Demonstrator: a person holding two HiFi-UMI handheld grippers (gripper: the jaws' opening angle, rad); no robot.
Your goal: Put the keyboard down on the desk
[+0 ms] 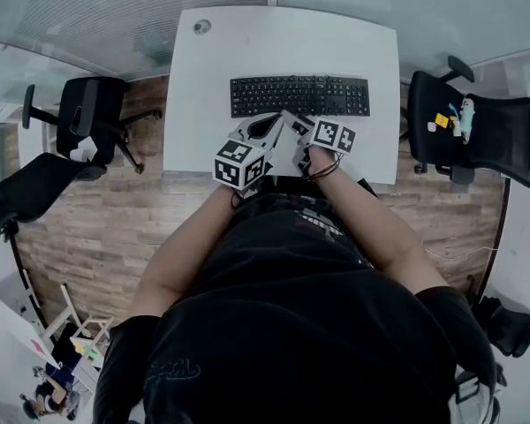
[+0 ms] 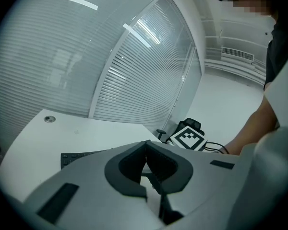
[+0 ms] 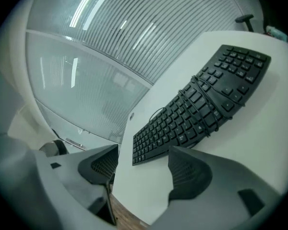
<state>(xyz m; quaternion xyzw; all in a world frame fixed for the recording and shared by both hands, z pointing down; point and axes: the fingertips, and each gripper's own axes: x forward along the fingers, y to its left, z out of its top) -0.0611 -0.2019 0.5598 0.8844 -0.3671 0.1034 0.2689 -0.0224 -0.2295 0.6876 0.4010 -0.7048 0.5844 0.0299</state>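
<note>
Left chair (image 1: 87, 117), right chair (image 1: 490, 135), wood floor (image 1: 88, 237).

Place: office
Furniture: white desk (image 1: 203, 104), black swivel chairs (image 1: 90, 113)
Equipment: keyboard (image 1: 299, 96)
Walls: glass partitions (image 2: 134, 66) with slatted blinds

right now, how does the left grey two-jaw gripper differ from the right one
The left grey two-jaw gripper has its jaws shut together; the right grey two-jaw gripper has them apart, with only the white desk's edge between. The left gripper view catches just a sliver of the black keyboard; the right gripper view shows nearly all of it. Shared: both hold nothing, and the keyboard lies flat on the desk, clear of both.
</note>
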